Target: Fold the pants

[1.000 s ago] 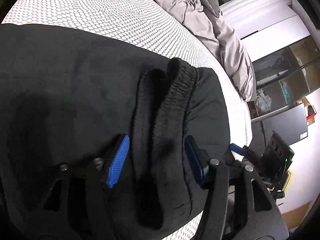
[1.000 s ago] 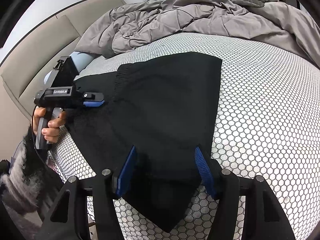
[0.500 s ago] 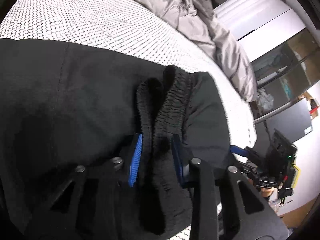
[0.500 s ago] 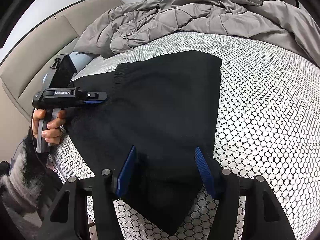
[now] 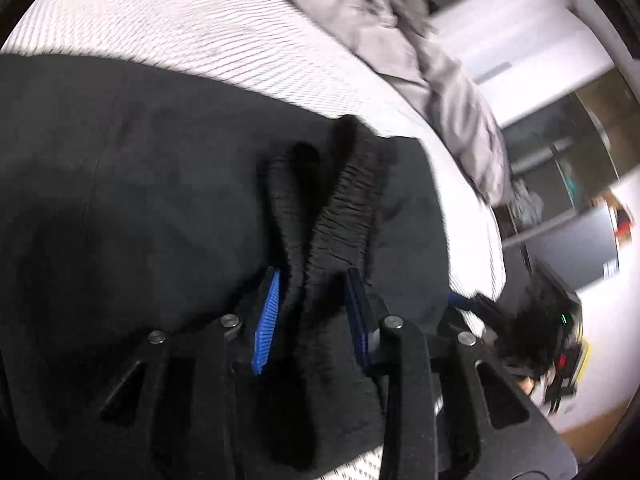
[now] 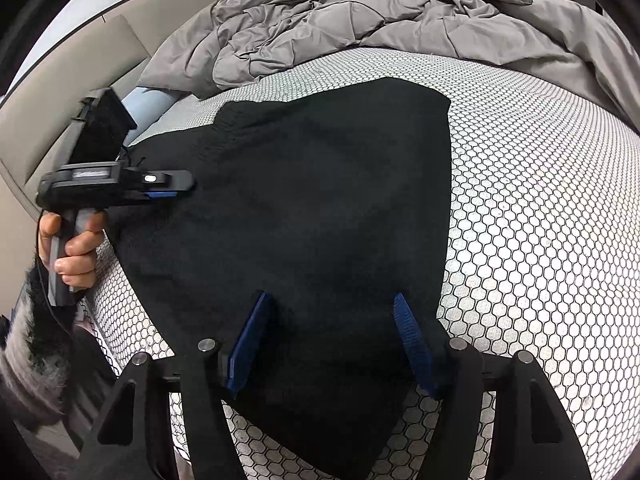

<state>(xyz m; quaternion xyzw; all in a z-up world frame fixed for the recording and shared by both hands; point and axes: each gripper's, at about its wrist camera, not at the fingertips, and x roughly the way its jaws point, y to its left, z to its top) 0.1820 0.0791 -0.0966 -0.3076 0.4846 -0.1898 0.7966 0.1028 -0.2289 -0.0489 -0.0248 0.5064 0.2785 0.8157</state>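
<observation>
Plainly, the grab-both-ends step is half done. On the left of the bed (image 6: 540, 208), at the near edge of its honeycomb-patterned mattress, the person's hand (image 6: 74, 248) holds the left gripper (image 5: 312, 312), and its jaws are clenched on the gathered elastic waistband (image 5: 344, 208) of the black pants (image 6: 320, 208). In the left wrist view the ribbed band bunches up between the two blue pads (image 5: 266, 320) and stands away from the flat cloth behind it, so the grip looks secure, though that picture is blurred.

The pants themselves lie spread flat across the middle of the mattress, waistband to the left, their far edge straight and short of the rumpled grey duvet (image 6: 380, 20) heaped along the far side.

On the right, the right gripper (image 6: 332, 340) hangs over the near right part of the pants, close to a corner that droops over the mattress edge. Its jaws are released and opening a little; black cloth lies flat beneath and between them, but the pads do not pinch it.

My judgement: the next move calls for the right gripper to dip onto the cloth edge, gather a fold and close firmly. Only with both ends held can the pants be lifted and doubled over. The fabric looks thick and soft, so a shallow bite may slip.
</observation>
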